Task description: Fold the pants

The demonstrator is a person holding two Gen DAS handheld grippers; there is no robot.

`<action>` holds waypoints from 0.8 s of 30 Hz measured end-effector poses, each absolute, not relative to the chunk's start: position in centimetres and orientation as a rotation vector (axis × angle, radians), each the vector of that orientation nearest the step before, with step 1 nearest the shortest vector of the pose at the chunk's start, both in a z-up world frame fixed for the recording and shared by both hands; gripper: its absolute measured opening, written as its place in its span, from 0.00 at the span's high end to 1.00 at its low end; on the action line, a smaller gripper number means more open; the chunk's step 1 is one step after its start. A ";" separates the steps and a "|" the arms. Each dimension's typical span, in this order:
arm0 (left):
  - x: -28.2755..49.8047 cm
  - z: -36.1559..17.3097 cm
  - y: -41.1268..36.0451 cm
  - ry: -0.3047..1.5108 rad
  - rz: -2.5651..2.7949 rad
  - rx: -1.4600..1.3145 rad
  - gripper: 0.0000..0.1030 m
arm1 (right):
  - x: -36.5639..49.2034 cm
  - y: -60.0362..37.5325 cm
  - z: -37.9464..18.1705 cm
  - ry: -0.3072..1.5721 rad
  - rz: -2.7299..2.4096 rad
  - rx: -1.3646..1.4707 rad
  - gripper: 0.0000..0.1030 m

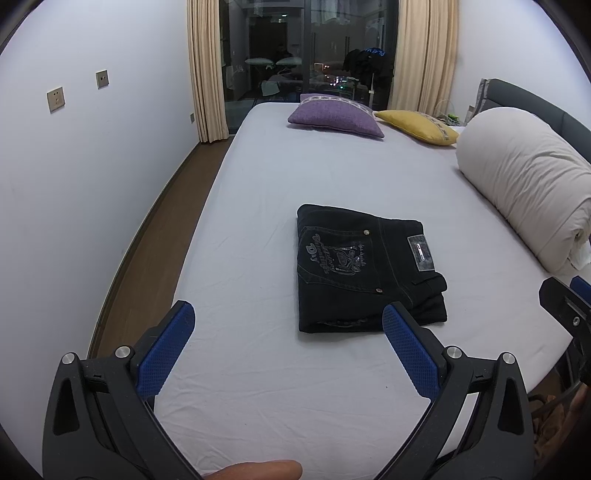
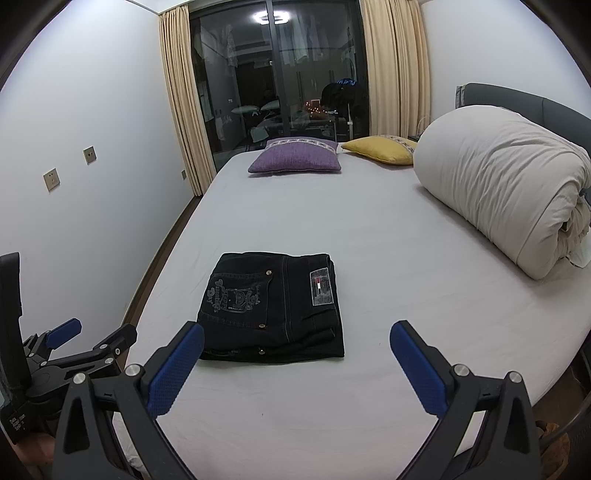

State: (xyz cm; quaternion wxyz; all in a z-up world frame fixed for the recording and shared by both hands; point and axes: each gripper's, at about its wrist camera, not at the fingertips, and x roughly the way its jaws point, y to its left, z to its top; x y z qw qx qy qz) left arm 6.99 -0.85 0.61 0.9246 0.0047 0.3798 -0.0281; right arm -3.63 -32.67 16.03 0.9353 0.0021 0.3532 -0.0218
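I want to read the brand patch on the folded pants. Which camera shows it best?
The right wrist view: the patch on the pants faces the camera and shows its small flag mark. In the left wrist view, the patch is more slanted, its mark only a thin stripe.

Folded pants [image 1: 369,269] lie mid-bed [image 1: 258,184]; rolled duvet [image 1: 524,181] to their right; two cushions [image 1: 336,116] behind, near the window [image 1: 310,48].

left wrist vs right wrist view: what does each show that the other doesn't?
Left wrist only: a fingertip at the bottom edge, and the right gripper partly in frame. Right wrist only: the ceiling light's reflection in the window, and the left gripper from the side. Both: folded black pants on the bed, purple cushion, yellow cushion, rolled duvet; each camera's own gripper open, empty.
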 end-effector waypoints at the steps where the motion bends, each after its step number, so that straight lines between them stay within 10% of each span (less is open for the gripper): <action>1: 7.0 0.6 -0.9 0.779 -0.057 0.010 0.00 | -3.6 -32.7 16.1 0.722 -0.045 0.004 0.00; 24: 6.9 0.4 -0.9 0.780 -0.059 0.012 0.00 | -3.8 -32.7 15.7 0.730 -0.038 0.006 0.00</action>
